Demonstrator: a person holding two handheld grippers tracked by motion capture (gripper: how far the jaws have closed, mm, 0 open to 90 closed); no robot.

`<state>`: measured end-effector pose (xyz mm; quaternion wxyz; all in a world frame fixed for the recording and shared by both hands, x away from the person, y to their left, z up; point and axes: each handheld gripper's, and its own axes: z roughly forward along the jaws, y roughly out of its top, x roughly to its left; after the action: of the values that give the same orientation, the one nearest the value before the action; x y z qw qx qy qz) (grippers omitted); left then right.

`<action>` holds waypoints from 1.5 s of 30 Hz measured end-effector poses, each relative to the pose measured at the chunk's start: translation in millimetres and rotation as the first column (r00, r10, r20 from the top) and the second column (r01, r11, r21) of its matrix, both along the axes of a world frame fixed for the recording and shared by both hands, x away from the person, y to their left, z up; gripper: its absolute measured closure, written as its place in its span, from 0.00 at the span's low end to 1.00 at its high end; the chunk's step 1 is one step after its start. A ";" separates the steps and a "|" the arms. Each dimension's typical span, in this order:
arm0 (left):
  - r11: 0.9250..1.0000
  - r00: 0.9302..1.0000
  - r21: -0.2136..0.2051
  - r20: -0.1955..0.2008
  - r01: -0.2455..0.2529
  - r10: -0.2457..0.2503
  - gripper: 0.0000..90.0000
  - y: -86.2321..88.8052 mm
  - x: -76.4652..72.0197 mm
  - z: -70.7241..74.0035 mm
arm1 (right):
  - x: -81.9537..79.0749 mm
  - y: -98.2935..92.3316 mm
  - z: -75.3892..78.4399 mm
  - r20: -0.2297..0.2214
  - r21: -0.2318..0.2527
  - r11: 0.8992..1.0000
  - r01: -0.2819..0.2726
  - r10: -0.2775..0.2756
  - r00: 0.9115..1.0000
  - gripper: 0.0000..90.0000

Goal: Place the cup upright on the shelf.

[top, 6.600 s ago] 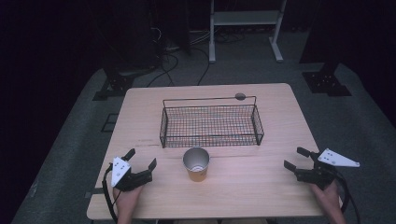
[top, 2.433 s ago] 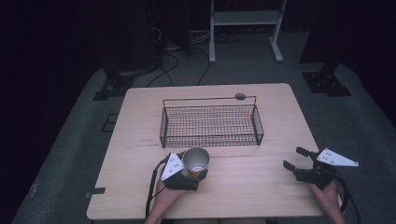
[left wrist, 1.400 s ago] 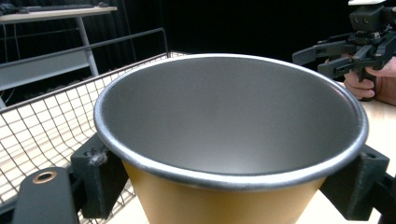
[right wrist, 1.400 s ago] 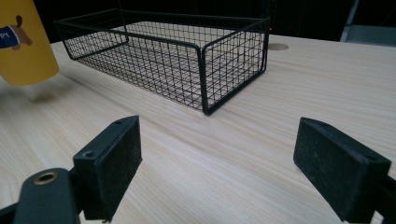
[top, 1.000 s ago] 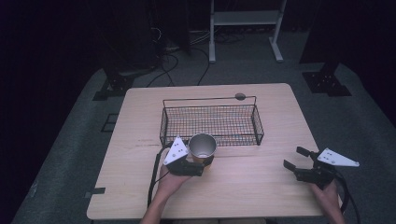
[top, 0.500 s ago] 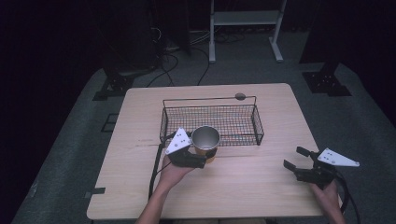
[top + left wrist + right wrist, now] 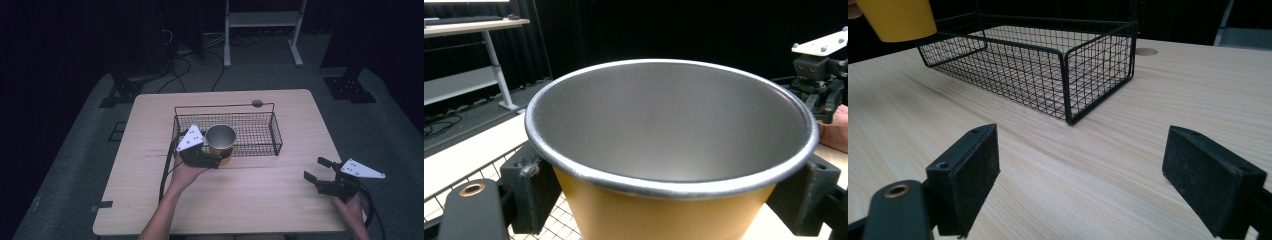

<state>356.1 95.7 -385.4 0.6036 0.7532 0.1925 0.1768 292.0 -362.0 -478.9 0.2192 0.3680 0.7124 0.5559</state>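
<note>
A yellow cup (image 7: pixel 220 142) with a steel-grey inside hangs in the air over the front left part of the black wire basket (image 7: pixel 250 126). My left gripper (image 7: pixel 212 160) is shut on the cup (image 7: pixel 664 165), one jaw on each side of its yellow wall. In the right gripper view the cup (image 7: pixel 898 17) floats above the basket's (image 7: pixel 1048 65) near corner. My right gripper (image 7: pixel 316 170) rests open at the table's front right, nothing between its jaws (image 7: pixel 1078 170).
The wooden table (image 7: pixel 150 130) has a small round hole (image 7: pixel 257 103) behind the basket. A white-legged table (image 7: pixel 260 20) and cables lie on the floor beyond.
My left gripper has closed on the cup, lifted it off the table and carried it forward over the basket's front edge. The right gripper has stayed still.
</note>
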 end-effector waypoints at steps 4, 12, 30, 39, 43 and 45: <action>1.000 1.000 0.001 0.000 0.004 -0.004 0.16 -1.9 5.5 3.3 | 0.2 -0.4 0.0 0.002 0.002 1.000 -0.001 0.001 1.000 0.16; 1.000 1.000 -0.007 -0.004 0.010 -0.010 0.16 -4.7 17.8 9.7 | -0.1 -0.2 0.0 0.001 0.003 1.000 -0.001 0.001 1.000 0.16; 1.000 1.000 -0.013 0.004 0.003 -0.003 0.16 -7.1 47.7 25.1 | -0.1 -0.4 0.1 0.001 0.005 1.000 -0.003 0.002 1.000 0.16; 1.000 1.000 0.002 -0.001 0.000 0.000 0.16 -9.8 61.6 27.2 | 0.0 -0.7 0.1 0.001 0.006 1.000 -0.003 0.003 1.000 0.16; 1.000 1.000 -0.001 0.006 -0.003 0.003 0.16 -11.1 65.7 29.4 | -0.1 -0.6 0.1 0.001 0.007 1.000 -0.003 0.003 1.000 0.16; 1.000 1.000 0.000 0.004 -0.002 0.002 0.16 -11.3 68.1 30.8 | -0.1 -0.7 0.2 0.002 0.007 1.000 -0.004 0.004 1.000 0.16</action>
<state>424.1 84.3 -354.6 0.6037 0.7527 0.1921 0.1791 291.9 -362.7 -478.8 0.2176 0.3669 0.7110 0.5591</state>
